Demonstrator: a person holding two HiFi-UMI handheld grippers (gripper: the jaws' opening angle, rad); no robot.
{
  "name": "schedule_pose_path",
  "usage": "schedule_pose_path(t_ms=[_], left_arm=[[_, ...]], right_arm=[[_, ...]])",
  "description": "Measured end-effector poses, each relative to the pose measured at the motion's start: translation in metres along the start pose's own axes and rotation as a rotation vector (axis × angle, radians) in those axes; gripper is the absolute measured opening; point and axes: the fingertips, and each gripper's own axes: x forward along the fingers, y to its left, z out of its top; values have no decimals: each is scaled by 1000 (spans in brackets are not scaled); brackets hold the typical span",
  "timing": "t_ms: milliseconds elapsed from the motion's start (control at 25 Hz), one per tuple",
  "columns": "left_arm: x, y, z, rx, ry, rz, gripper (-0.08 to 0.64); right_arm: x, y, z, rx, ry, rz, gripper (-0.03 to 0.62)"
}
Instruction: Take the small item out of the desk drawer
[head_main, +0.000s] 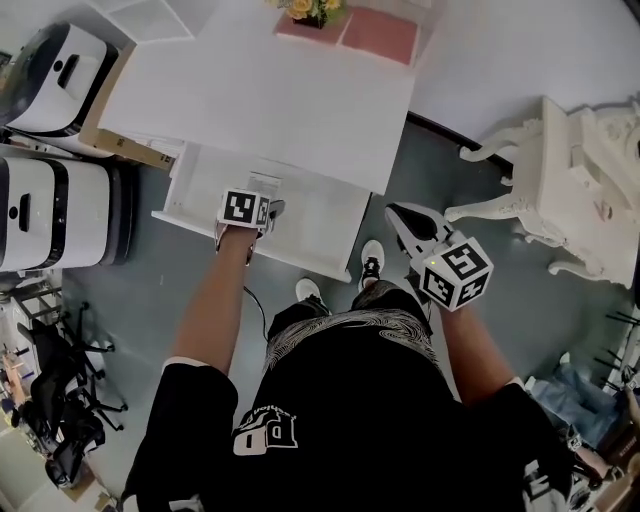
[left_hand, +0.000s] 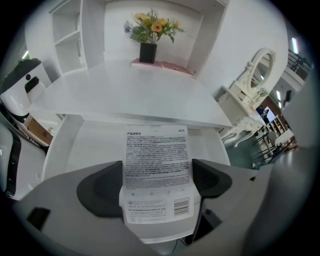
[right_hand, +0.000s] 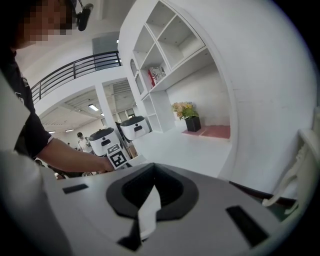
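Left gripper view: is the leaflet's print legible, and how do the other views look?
Left gripper view: printed leaflet sharp but text too small, fisheye bends the desk edge. Right gripper view: heavy fisheye, white strip slightly soft. Head view: evenly lit.

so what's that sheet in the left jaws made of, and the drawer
Sheet: thin matte paper, going by its dense black print and barcode. Drawer: seemingly smooth white painted or laminated board; the plain flat panels don't settle which.
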Motion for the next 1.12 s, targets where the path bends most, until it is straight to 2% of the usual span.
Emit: schedule_pose_path(t_ms=[200,440,640,920,1120], left_arm=[[-40,-8,10,0,-126,-42,425],[-116,-42,39,15,-391,-158,425],[-185,-73,48,44,-565,-243,425],[-245,-96,38,38,-686,-304,425],[-269,-112,25,51,-739,-334,423]], right_arm=[[-3,13,17,1,-49,-11,9],[-6,45,42,-30,-142,31,9],[-9,73,56,-79,-176,50,8],[-13,100,65,-124,-190,59,8],[-14,116,66,-162,-183,28,9]])
